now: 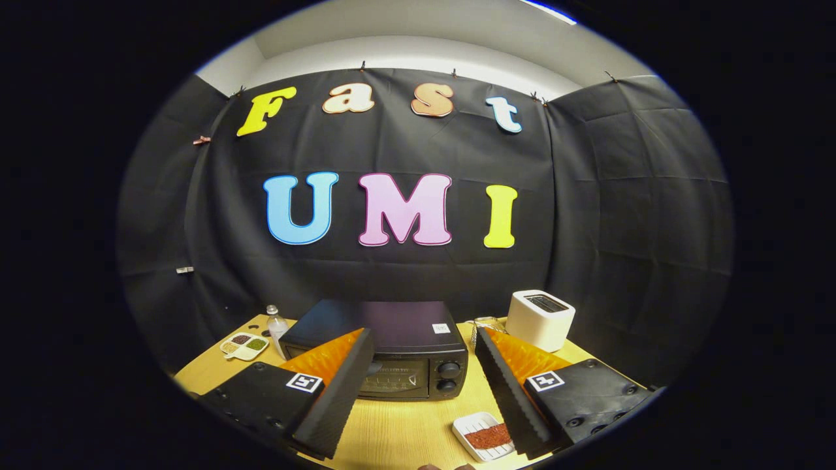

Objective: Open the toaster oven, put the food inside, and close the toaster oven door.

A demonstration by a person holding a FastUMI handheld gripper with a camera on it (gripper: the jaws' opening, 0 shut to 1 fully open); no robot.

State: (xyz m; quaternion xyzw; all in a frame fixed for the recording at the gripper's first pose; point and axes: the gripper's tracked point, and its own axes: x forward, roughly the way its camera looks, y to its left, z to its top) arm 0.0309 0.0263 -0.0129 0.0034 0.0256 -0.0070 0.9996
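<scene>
Spread wide apart, my gripper (418,391) holds nothing, and its two fingers frame the black toaster oven (385,352), which sits on the wooden table (405,431) just ahead of them with its door shut. I can see the oven's top, its glass front and two knobs (448,376) stacked at its right end, but the left finger (333,391) covers the left part of the door, and I cannot make out the handle. A small white tray of reddish-brown food (486,436) lies on the table near me, right of the gap between the fingers; the right finger (506,385) hides its far right corner. Beyond that finger stands a white pop-up toaster (540,318), well back from the tray, with something wiry (483,322) beside it that I cannot identify. Left of the oven I see a clear plastic bottle (276,326) and, just beside it, a white divided dish (245,346) with dark and green fillings too small to name. Black cloth (620,228) hangs behind it all.
</scene>
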